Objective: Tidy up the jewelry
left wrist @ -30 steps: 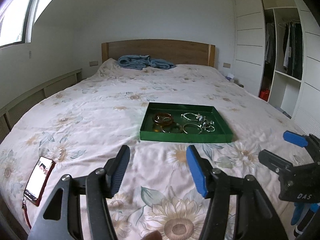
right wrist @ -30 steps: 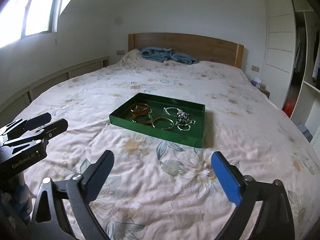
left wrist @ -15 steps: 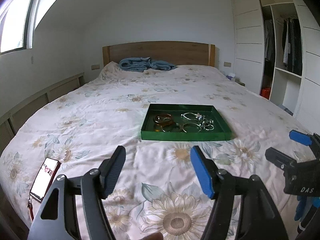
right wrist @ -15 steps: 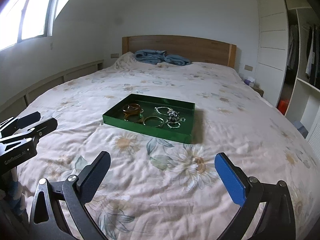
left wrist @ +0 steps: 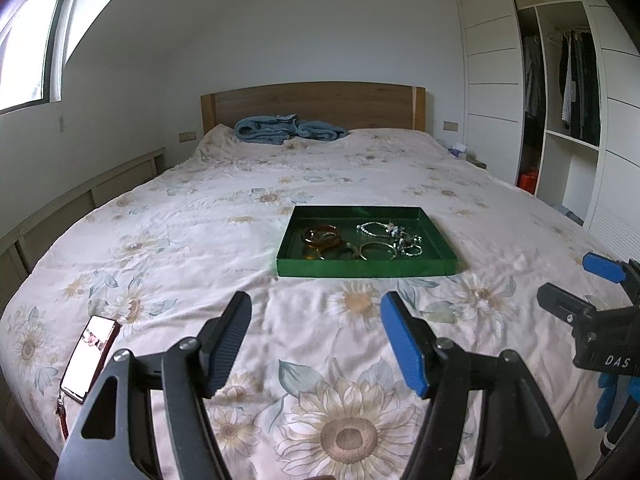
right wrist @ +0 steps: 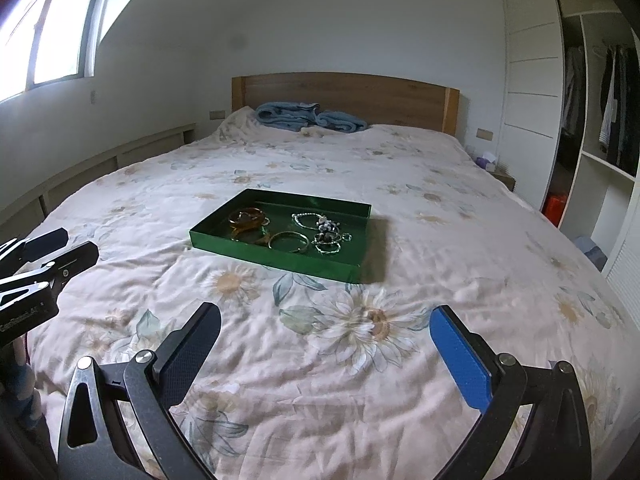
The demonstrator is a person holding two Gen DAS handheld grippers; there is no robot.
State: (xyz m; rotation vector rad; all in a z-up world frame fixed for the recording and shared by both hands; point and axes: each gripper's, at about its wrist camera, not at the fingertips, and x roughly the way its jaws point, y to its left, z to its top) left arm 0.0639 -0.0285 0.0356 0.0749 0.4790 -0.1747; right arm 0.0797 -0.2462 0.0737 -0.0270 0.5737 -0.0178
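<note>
A shallow green tray (left wrist: 366, 269) (right wrist: 280, 258) lies mid-bed on the floral cover. Inside it are amber bangles (left wrist: 322, 236) (right wrist: 247, 218), a gold bangle (left wrist: 378, 251) (right wrist: 289, 242) and a tangle of silver beaded bracelets (left wrist: 394, 234) (right wrist: 326, 234). My left gripper (left wrist: 316, 322) hovers over the bed short of the tray, open, nothing between its fingers. My right gripper (right wrist: 326, 336) also hangs short of the tray, open wide and empty. Each gripper shows at the edge of the other's view.
A phone (left wrist: 91, 356) with a lit screen lies on the bed near its left front edge. A blue folded blanket (left wrist: 288, 129) rests by the wooden headboard. An open wardrobe (left wrist: 560, 120) stands to the right of the bed.
The left gripper's jaws have spread a little wider. Both views have pulled back slightly from the tray, so it looks smaller; the jewelry has not moved.
</note>
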